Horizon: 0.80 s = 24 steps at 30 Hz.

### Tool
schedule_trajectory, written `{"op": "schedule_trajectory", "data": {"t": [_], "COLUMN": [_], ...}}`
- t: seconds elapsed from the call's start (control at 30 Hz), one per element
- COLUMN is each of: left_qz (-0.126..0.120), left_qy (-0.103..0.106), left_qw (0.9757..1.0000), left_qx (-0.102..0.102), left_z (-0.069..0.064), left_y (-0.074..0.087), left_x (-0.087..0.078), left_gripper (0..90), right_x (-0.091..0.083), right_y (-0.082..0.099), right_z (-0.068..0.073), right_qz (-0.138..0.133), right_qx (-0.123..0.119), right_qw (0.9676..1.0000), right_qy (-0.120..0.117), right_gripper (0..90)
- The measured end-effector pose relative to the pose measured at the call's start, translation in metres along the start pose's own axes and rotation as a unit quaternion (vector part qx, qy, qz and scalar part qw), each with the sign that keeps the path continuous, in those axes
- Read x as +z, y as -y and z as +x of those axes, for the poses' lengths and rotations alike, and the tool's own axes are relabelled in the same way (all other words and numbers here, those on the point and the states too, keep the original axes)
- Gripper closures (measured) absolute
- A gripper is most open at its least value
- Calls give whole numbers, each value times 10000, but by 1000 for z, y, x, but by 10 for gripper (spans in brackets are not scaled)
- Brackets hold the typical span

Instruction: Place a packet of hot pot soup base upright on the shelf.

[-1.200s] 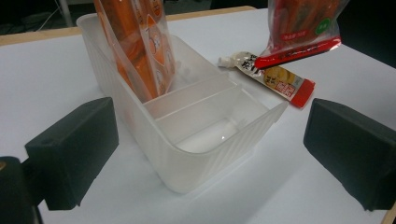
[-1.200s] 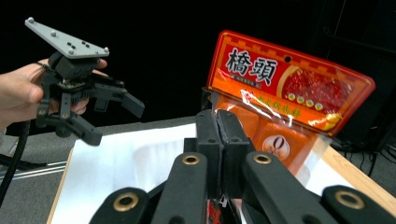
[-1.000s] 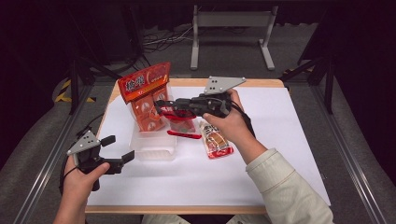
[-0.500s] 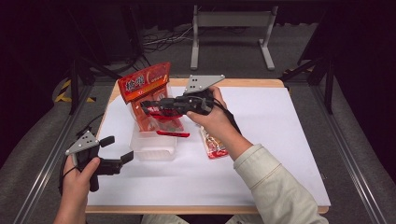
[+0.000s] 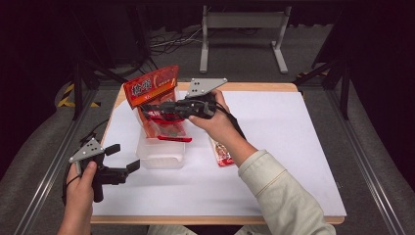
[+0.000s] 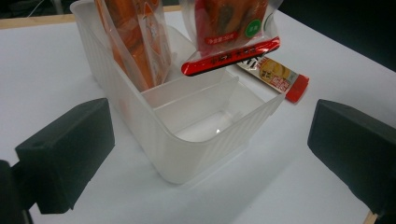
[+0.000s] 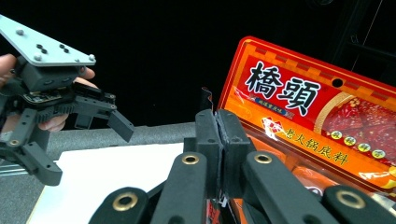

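At the table's near edge the left gripper [image 5: 122, 159] waits, jaws spread (well short of the work), while beyond it the right gripper [image 5: 149, 108] pinches a sauce pouch [image 5: 166, 128] hanging upright just above the clear bin [image 5: 159, 159], beside the tall orange packet [image 5: 149, 88].

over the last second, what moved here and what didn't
The right gripper, shut on the clear snack pouch, carried it leftward from above the flat sachet to over the plastic bin, beside the orange hotpot-base packet. The left gripper stayed open near the bin; bin, packet and sachet kept their places.
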State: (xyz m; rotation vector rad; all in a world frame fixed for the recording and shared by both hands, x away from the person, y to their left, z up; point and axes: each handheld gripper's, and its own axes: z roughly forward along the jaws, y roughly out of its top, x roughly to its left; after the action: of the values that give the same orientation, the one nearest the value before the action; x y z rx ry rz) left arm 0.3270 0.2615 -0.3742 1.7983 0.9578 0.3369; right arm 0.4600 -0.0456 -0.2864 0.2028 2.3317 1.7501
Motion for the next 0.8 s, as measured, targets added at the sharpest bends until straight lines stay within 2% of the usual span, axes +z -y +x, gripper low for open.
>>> {"op": "schedule_trajectory", "data": {"t": [0.4, 0.8], "left_qz": [29, 57], "left_qy": [31, 65], "left_qw": [10000, 10000], "left_qx": [39, 48], "left_z": [-4, -2], "left_y": [3, 4], "left_x": [0, 0], "left_gripper": [13, 13], "right_x": [20, 36], "right_y": [8, 15], "right_z": [-2, -9], "right_qz": [-46, 5], "right_qx": [-15, -13], "right_qw": [9999, 10000], "right_qy": [-153, -91], "right_gripper": [889, 887]}}
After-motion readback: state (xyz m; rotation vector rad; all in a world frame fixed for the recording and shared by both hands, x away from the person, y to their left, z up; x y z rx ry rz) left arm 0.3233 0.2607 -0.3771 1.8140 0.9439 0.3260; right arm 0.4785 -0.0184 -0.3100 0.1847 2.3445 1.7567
